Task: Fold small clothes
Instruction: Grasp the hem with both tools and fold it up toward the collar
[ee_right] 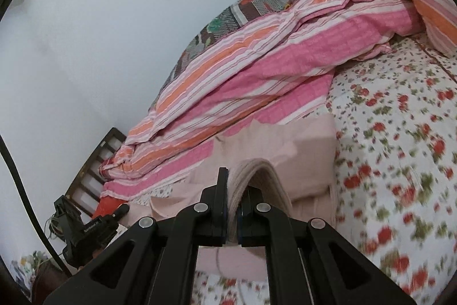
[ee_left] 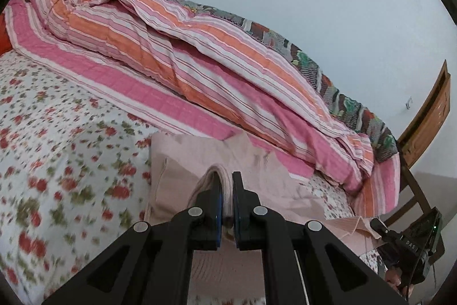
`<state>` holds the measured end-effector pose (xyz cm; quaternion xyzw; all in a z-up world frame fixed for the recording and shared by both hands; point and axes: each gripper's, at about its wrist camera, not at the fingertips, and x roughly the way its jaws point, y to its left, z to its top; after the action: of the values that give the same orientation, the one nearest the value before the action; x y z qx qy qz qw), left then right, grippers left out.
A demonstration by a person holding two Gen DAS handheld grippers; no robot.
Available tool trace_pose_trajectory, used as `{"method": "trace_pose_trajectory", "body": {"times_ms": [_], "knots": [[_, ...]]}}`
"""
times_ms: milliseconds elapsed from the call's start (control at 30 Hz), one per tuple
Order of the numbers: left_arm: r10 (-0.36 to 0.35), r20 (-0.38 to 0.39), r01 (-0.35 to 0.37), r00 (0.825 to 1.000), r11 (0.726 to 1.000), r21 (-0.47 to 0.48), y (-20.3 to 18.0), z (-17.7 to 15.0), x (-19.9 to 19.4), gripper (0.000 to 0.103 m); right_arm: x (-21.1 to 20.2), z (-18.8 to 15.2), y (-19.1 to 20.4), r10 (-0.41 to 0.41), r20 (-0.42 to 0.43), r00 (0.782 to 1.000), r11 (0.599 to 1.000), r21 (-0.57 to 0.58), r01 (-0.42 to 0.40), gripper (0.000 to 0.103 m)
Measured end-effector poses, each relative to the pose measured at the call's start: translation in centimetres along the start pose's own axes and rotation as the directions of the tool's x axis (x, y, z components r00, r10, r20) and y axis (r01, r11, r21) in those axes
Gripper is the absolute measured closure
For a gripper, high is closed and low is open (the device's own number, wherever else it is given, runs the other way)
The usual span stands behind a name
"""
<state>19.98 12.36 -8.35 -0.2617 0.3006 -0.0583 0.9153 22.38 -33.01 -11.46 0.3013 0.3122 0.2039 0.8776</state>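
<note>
A pale pink ribbed garment (ee_left: 182, 162) lies on the floral bedsheet (ee_left: 57, 133), its near edge lifted. My left gripper (ee_left: 227, 190) is shut on a bunched fold of that garment, which arches up between the black fingers. In the right wrist view the same pink garment (ee_right: 302, 145) stretches ahead, and my right gripper (ee_right: 235, 190) is shut on another bunched fold of its edge. The right gripper (ee_left: 400, 242) shows at the lower right of the left wrist view, the left gripper (ee_right: 88, 230) at the lower left of the right wrist view. The cloth hangs between the two.
A pink and orange striped quilt (ee_left: 200, 53) is heaped along the far side of the bed, against a pale wall. A patterned blanket (ee_left: 337, 82) lies behind it. A wooden bed frame (ee_left: 425, 119) rises at one end, a slatted headboard (ee_right: 94, 162) at the other.
</note>
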Motion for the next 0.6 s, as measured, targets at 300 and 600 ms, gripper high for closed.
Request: {"method": "trace_pose_trajectory", "body": {"times_ms": [300, 600], "knots": [[0.053, -0.081, -0.058, 0.995, 0.997, -0.055, 1.7, 1.5, 8.3, 0.096, 7.3, 3.0, -2.3, -0.096, -0.074, 0.993, 0.995, -0.035, 0.094, 0.098], [0.084, -0.136, -0.096, 0.987, 0.991, -0.088, 2.5, 1.9, 13.3, 0.096, 12.4, 4.2, -4.1, -0.174, -0.133, 0.976, 0.984, -0.059, 0.168, 0.098]]}}
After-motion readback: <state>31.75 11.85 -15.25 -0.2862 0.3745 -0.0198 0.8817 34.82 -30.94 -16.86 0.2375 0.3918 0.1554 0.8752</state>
